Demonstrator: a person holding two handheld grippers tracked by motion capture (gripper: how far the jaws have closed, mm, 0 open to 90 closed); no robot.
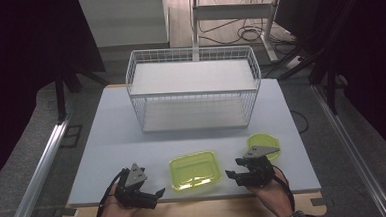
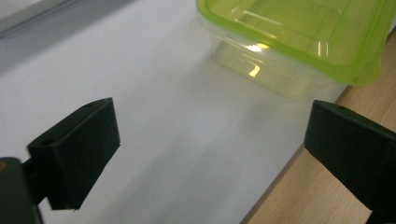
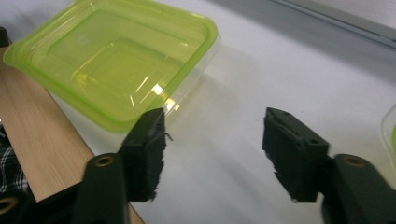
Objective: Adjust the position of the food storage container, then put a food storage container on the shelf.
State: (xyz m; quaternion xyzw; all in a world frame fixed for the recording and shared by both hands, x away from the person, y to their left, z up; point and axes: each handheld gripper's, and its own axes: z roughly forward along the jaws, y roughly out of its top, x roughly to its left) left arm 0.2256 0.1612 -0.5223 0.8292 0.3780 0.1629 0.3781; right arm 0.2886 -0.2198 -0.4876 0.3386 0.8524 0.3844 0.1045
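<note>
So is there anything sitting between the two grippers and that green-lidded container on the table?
Nothing visible. The green-lidded container sits between the left gripper and the right gripper, with bare table on either side. Both grippers' jaws are open and empty.

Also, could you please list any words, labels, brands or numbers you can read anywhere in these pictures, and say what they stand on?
None can be read.
Green-lidded container: the lid shows moulded ridges and glare, no legible lettering.
Wire basket: no label.
Small green lid: no print.
Left gripper and right gripper: plain black, no markings.
</note>
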